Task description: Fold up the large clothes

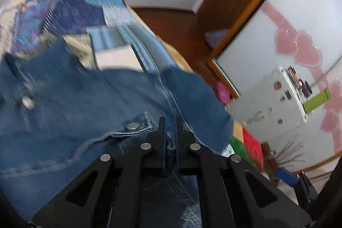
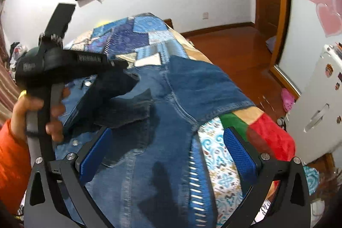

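The denim garment [image 2: 188,87] is spread over a patchwork quilt [image 2: 136,35] on the bed [image 2: 263,127], covering most of its near half; one such garment is seen. Two hand-held grippers are counted. The left hand-held gripper [image 1: 170,131] is clenched on a fold of the denim, a seam being pinched between its blue pads [image 1: 165,138]; in the right wrist view it is seen tilted down over the cloth, its handle gripped by one hand [image 2: 40,112] in an orange sleeve [image 2: 10,159]. The right hand-held gripper [image 2: 166,155] is held released above the garment, its two pads wide apart, nothing between them. Three metal buttons are visible in the left wrist view, one [image 1: 132,126] near the pinched seam.
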{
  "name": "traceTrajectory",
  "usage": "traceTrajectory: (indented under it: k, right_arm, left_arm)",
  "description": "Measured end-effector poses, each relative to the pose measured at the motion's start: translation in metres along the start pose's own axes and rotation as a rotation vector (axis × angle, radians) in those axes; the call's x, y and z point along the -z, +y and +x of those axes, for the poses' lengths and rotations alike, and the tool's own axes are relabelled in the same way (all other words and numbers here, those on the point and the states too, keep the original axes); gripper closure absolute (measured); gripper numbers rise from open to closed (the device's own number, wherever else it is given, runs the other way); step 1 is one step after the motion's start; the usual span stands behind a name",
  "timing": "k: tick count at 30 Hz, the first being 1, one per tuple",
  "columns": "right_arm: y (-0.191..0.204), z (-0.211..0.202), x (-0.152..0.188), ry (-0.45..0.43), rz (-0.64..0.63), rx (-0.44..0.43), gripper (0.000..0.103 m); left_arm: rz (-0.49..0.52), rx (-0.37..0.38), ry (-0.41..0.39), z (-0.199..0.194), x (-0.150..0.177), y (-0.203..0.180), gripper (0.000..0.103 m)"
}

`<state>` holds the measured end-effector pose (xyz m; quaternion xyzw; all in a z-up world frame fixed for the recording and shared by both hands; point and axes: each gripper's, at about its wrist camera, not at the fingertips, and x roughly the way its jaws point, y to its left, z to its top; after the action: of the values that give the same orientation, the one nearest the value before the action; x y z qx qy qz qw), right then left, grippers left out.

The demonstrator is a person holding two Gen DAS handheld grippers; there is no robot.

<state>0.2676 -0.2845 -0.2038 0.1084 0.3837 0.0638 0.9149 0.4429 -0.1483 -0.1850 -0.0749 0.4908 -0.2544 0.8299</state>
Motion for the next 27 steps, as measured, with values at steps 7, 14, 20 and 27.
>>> traceTrajectory:
  k: [7, 14, 20, 27]
  right_arm:
    - [-0.023, 0.014, 0.003, 0.041, 0.041, 0.033, 0.0]
    - [-0.038, 0.023, -0.006, 0.065, 0.022, 0.046, 0.0]
    - [-0.047, 0.021, -0.034, 0.021, -0.051, 0.116, 0.0]
    - [-0.066, 0.047, -0.055, 0.089, -0.04, 0.037, 0.0]
  left_arm:
    - [0.037, 0.023, 0.064, -0.004, 0.007, -0.023, 0.096]
    - [0.18, -0.131, -0.111, -0.073, 0.008, -0.03, 0.041]
    - [0.208, -0.328, -0.15, -0.112, 0.035, 0.008, 0.032]
    - [0.069, -0.458, -0.111, -0.137, 0.08, 0.083, 0.031]
